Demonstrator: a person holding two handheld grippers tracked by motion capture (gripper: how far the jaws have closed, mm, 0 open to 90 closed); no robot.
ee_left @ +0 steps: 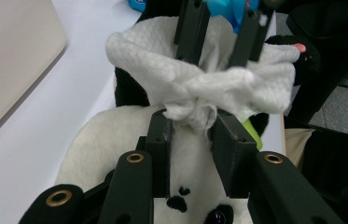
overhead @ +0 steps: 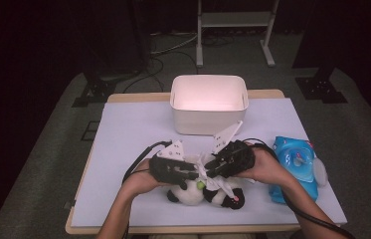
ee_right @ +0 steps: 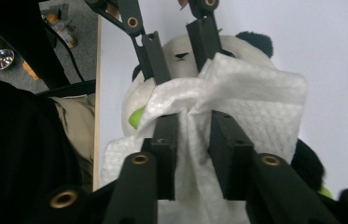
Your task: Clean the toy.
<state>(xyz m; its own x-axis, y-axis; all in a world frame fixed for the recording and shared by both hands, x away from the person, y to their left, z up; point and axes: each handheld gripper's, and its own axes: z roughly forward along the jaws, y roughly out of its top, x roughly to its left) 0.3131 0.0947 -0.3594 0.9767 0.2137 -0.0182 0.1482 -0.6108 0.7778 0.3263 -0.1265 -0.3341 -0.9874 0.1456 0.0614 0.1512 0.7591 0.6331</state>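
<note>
Near the front edge of the bench [overhead: 123, 129], both claws are meeting over the panda [overhead: 193, 194], which is lying on the white cover. The left claw [overhead: 193, 174] is pinching a bunched end of the wipe [ee_left: 199, 88], its jaws nearly shut on the cloth. The right claw [overhead: 212, 171] is sitting with the wipe draped between its jaws, which are standing a little apart; whether the pads are pressing the cloth, I cannot tell. The wipe is hanging across the panda's white belly, touching it. Behind them, the white bin [overhead: 209, 102] is standing, and a blue pack [overhead: 295, 167] is lying to the right.
</note>
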